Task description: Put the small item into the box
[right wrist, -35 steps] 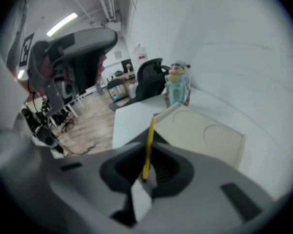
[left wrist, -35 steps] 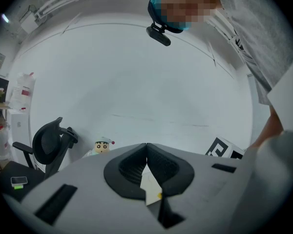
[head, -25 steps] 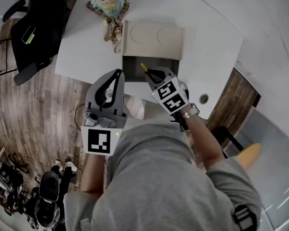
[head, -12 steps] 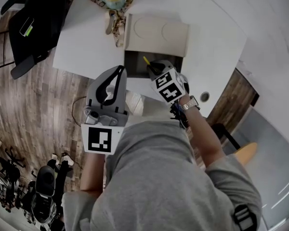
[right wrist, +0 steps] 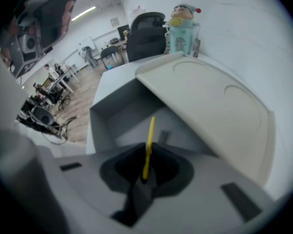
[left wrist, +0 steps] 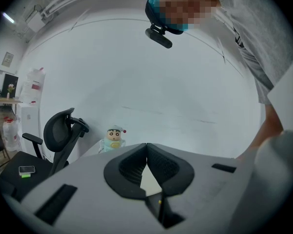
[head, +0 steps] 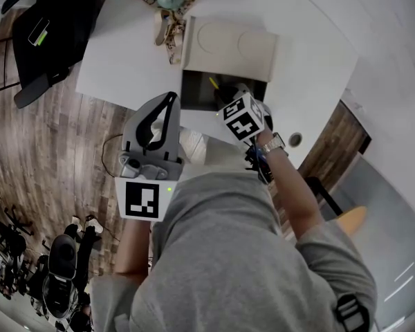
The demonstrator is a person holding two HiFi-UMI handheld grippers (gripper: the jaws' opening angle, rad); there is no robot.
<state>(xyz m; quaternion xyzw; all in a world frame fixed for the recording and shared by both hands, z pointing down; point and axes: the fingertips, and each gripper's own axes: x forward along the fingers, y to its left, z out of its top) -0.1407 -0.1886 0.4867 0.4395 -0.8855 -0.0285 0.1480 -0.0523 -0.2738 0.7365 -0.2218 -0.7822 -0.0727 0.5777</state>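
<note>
Right gripper [right wrist: 146, 174] is pinched down on the small item [right wrist: 148, 145] — a thin yellow strip sticking up out of the jaw tips, clamped at its lower end. The open box [right wrist: 107, 113] sits just ahead of and below the jaws. Its lid [right wrist: 215, 106] is tilted back beyond the tips, off to their right. The strip's free end pokes out over the box cavity. In the head view the tips look level with the box's near edge or just inside; I can't tell the depth.

Left gripper [left wrist: 146, 155] is empty, jaws closed tip to tip with nothing between. It hangs off the near edge of the table [head: 124, 54], well short of the box. A doll [right wrist: 181, 23] stands past the lid, far ahead of both tools.

Progress, as I judge it: item is grasped and at the box, not yet released. Left to do — drop a little into the cavity, open the jaws, back out. The task says nothing about closing the lid.
</note>
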